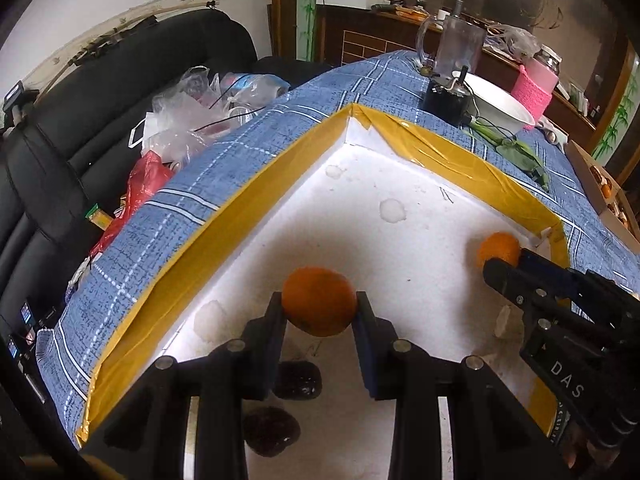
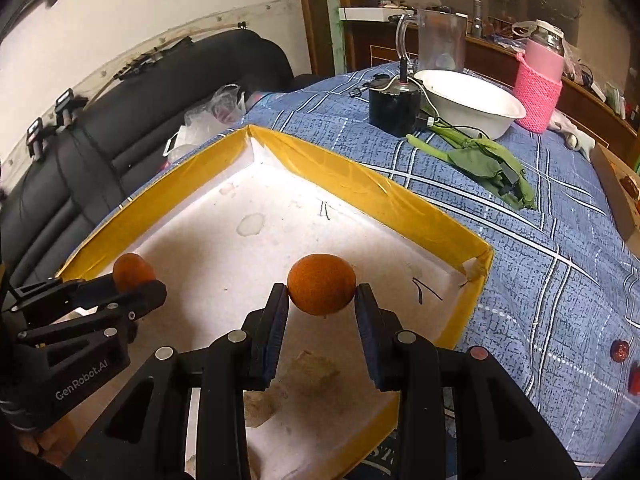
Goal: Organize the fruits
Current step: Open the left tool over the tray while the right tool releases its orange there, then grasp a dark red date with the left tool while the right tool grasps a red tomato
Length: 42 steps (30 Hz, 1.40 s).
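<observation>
A cluttered living room is shown, with a black leather sofa [image 1: 120, 92] along the wall and a wooden cabinet behind. A table covered by a blue checked cloth [image 2: 540, 280] fills most of both views. On it lies a shallow white foam tray [image 2: 360, 184] whose low walls are bound in yellow tape; it appears to serve as the collecting place for the fruit, the raised rim keeping round pieces from rolling off the cloth.

Beyond the tray, a white bowl [image 2: 480, 108], a clear pitcher [image 2: 436, 38], a jar in a pink knitted sleeve [image 2: 538, 92], a small black device [image 2: 394, 110] and a crumpled green cloth [image 2: 480, 160] are gathered at the far end, well apart from the working area.

Inside the tray, two dark, wrinkled fruits [image 1: 296, 380] are seen on the floor near the close edge, just under the left gripper [image 1: 319, 312]. That gripper is closed to about the width of an orange [image 1: 319, 300], which is clamped between its two pads and held above the tray floor, towards the left wall. The right gripper [image 2: 321, 300] is likewise narrowed onto a second orange [image 2: 321, 288], pinched at its sides and carried over the tray's right portion, near the torn corner. Whether either orange touches the foam cannot be told.

Both fruits are gripped across their widest part, presumably so that they cannot slip out. It is judged that each is about to be set down in the tray, kept apart from the dark fruits. Two small red fruits [image 2: 620, 350] remain on the cloth outside the tray.
</observation>
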Tool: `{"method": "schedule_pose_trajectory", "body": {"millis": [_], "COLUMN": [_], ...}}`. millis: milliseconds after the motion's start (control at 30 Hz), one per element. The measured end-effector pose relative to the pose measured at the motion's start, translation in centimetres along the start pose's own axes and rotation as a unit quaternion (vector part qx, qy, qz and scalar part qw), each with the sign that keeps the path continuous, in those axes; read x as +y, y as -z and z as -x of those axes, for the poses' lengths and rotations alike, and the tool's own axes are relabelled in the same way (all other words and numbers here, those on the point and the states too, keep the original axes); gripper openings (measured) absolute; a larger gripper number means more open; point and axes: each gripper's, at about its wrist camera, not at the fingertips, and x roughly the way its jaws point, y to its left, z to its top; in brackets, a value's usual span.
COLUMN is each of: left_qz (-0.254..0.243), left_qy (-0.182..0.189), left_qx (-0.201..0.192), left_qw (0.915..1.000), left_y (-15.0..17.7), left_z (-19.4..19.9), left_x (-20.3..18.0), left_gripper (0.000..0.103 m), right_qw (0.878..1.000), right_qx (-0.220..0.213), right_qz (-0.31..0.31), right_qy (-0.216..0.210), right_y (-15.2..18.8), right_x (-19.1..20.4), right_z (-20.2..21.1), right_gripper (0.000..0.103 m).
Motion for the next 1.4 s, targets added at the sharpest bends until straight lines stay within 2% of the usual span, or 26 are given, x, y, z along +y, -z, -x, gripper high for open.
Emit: {"method": "schedule_pose_trajectory", "body": {"millis": [200, 267, 333, 367, 400, 467, 567, 633, 667, 800, 900, 1033, 1100, 1267, 1400], "left_qz": [0.002, 0.0, 0.003, 0.004, 0.007, 0.013, 0.015, 0.014, 0.015, 0.017, 0.015, -0.007, -0.032, -0.129, -0.182], "left_qy": [-0.005, -0.005, -0.011, -0.016, -0.021, -0.025, -0.027, -0.028, -0.028, -0.021, -0.01, 0.017, 0.036, 0.085, 0.107], "left_qx": [0.005, 0.013, 0.012, 0.012, 0.012, 0.001, 0.001, -0.002, -0.004, -0.014, -0.04, -0.094, -0.105, -0.104, -0.087], "left_qw": [1.0, 0.9999, 0.9999, 0.9998, 0.9997, 0.9996, 0.9995, 0.9995, 0.9995, 0.9995, 0.999, 0.9954, 0.9933, 0.9826, 0.9736], "left_y": [-0.1, 0.0, 0.1, 0.2, 0.2, 0.4, 0.5, 0.7, 0.8, 1.4, 2.1, 3.7, 4.6, 6.7, 8.0], "left_z": [0.0, -0.1, -0.1, 0.0, 0.1, 0.5, 1.0, 1.4, 1.7, 2.8, 4.6, 7.5, 8.3, 8.4, 7.6], "left_x": [0.2, 0.2, 0.4, 0.4, 0.6, 0.8, 1.0, 0.9, 0.9, 0.7, 0.0, -2.8, -4.9, -12.2, -17.1], "left_gripper": [0.036, 0.037, 0.039, 0.05, 0.069, 0.078, 0.083, 0.083, 0.084, 0.086, 0.086, 0.089, 0.09, 0.09, 0.09], "right_qw": [1.0, 1.0, 1.0, 1.0, 1.0, 1.0, 0.999, 0.999, 0.998, 0.997, 0.994, 0.988, 0.983, 0.969, 0.957], "right_qx": [-0.002, -0.005, -0.01, -0.012, -0.017, -0.022, -0.038, -0.046, -0.053, -0.059, -0.062, -0.067, -0.074, -0.071, -0.066], "right_qz": [0.009, 0.006, 0.008, 0.008, 0.006, -0.001, -0.012, -0.021, -0.026, -0.056, -0.089, -0.137, -0.163, -0.219, -0.256], "right_qy": [0.007, 0.006, 0.007, 0.01, 0.01, 0.013, 0.014, 0.019, 0.019, 0.017, 0.015, 0.025, 0.042, 0.094, 0.118], "right_y": [-0.4, -0.5, -0.6, -0.5, -0.4, -0.2, 0.4, 0.9, 1.2, 2.7, 4.6, 8.4, 11.0, 15.9, 17.6], "right_x": [0.4, 0.4, 0.4, 0.4, 0.2, -0.2, -1.0, -1.6, -2.0, -3.9, -6.1, -9.5, -12.1, -17.8, -21.7], "right_z": [0.4, 0.6, 1.2, 1.4, 1.9, 2.6, 4.2, 5.3, 6.0, 8.2, 9.9, 12.4, 14.0, 16.5, 17.0], "right_gripper": [0.033, 0.041, 0.042, 0.045, 0.046, 0.052, 0.06, 0.073, 0.076, 0.081, 0.081, 0.081, 0.081, 0.081, 0.081]}}
